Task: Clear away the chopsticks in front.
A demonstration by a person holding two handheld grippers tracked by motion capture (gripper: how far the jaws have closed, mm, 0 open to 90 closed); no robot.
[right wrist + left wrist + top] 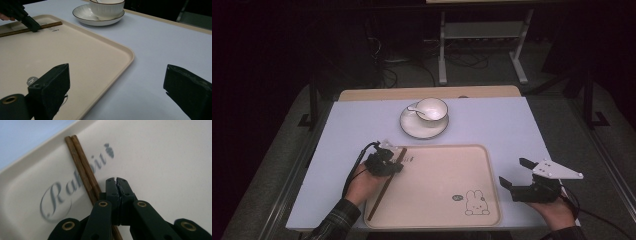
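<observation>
A pair of brown chopsticks (379, 200) lies along the left side of a cream tray (437, 170) printed with a rabbit. My left gripper (396, 166) is over the upper part of the chopsticks. In the left gripper view its jaws are shut, with the tips (116, 180) down at the tray floor (162, 157), just right of the chopsticks (80, 162), which run on under the gripper. My right gripper (514, 172) is held open just off the tray's right edge. In the right gripper view its jaws stand wide apart over the tray's rim (125, 51), with nothing between them.
A white bowl (432, 109) with a spoon (414, 109) in it stands on a saucer (412, 127) behind the tray, also seen as bowl (107, 8) and saucer (82, 13). The pale table top (502, 125) extends right of the tray. Beyond it are a dark floor and a metal stand.
</observation>
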